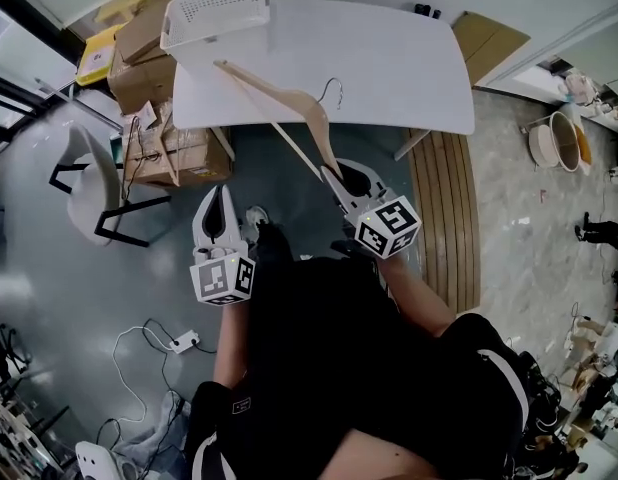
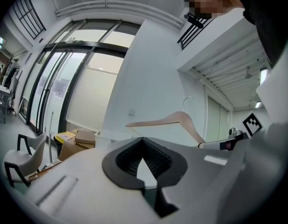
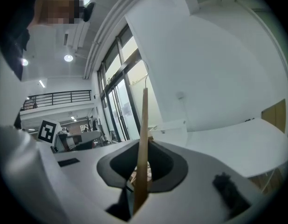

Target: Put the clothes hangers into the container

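Clamping one arm of the pale wooden clothes hanger [image 1: 289, 103], the right claw [image 1: 341, 173] holds it above the white tabletop [image 1: 389, 68], its far end near the white perforated basket [image 1: 214, 8]. The right gripper view shows the hanger only edge-on. The left claw [image 2: 143, 140] is empty, its tips together.

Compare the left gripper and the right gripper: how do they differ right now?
The right gripper is shut on a wooden hanger; the left gripper is shut on nothing. In the head view the right gripper sits nearer the white table than the left gripper. Both point toward the table.
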Demonstrator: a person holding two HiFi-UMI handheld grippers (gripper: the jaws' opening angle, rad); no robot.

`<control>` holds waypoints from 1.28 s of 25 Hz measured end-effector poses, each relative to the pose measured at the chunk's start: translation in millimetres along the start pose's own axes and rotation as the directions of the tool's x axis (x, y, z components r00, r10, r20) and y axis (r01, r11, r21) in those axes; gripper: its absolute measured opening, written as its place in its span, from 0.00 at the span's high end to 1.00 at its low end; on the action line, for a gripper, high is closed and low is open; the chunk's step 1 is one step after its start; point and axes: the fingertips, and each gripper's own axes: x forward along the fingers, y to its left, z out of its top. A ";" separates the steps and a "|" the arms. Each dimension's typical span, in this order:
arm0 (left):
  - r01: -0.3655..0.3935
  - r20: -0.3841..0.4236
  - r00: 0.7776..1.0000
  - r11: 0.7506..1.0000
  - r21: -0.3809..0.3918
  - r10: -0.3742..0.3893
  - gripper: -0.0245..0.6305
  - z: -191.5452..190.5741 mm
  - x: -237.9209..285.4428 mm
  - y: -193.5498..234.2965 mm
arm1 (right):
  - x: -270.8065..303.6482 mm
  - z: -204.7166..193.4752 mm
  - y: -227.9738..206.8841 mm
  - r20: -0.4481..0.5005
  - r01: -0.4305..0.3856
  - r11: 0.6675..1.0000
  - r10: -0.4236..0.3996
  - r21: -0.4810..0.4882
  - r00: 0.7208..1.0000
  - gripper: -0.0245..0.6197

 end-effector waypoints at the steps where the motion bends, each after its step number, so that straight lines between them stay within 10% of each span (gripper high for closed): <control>1: 0.003 -0.004 1.000 1.000 -0.004 -0.003 0.95 0.3 7.2 6.6 | 8.9 1.6 -1.9 -0.003 0.004 1.000 -0.004 0.001 1.000 0.87; 32: 0.075 -0.038 0.996 0.993 -0.087 -0.079 0.95 26.6 151.5 183.1 | 228.2 45.5 -0.2 -0.046 0.058 0.998 -0.058 0.006 0.997 0.87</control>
